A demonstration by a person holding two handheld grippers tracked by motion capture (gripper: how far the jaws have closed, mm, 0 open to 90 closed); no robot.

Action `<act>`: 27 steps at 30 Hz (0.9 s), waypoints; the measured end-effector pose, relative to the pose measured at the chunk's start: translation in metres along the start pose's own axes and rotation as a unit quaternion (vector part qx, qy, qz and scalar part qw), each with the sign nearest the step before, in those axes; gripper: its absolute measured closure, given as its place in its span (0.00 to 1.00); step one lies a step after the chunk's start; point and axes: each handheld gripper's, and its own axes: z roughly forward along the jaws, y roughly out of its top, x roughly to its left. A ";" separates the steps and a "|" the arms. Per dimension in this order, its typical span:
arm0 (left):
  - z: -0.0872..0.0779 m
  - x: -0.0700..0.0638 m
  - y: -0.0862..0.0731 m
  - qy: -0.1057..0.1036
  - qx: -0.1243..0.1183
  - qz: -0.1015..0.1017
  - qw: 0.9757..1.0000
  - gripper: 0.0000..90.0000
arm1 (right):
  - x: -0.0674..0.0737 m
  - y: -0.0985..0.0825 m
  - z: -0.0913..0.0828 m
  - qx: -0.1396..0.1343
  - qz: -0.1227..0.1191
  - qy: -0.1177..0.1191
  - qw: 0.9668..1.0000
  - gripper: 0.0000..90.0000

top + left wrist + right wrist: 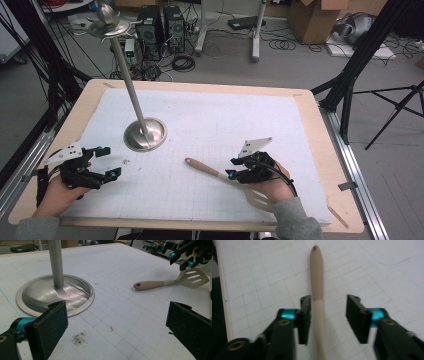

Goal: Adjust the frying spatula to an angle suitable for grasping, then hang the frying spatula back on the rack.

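The long beige slotted spatula with a wooden-looking handle (220,175) lies flat on the white mat (210,125). My right gripper (328,315) sits open around its handle, not squeezing. I should center it, then close gently. My left gripper (117,327) waits open near the shiny metal stand (145,134).

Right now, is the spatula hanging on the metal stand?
No, the spatula lies flat on the white mat, apart from the metal stand.
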 end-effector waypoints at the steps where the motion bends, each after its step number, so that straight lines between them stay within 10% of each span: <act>1: 0.001 0.001 0.000 0.000 0.000 -0.001 1.000 0.05 | 0.001 -0.001 0.001 0.004 -0.002 0.004 1.000 0.48; 7: 0.005 0.006 0.000 0.004 0.003 -0.005 1.000 0.05 | 0.001 -0.010 0.000 0.004 0.001 0.003 1.000 0.16; 27: 0.004 0.012 -0.003 0.009 0.002 -0.016 1.000 0.05 | 0.013 -0.016 0.004 0.033 -0.027 0.020 0.999 0.17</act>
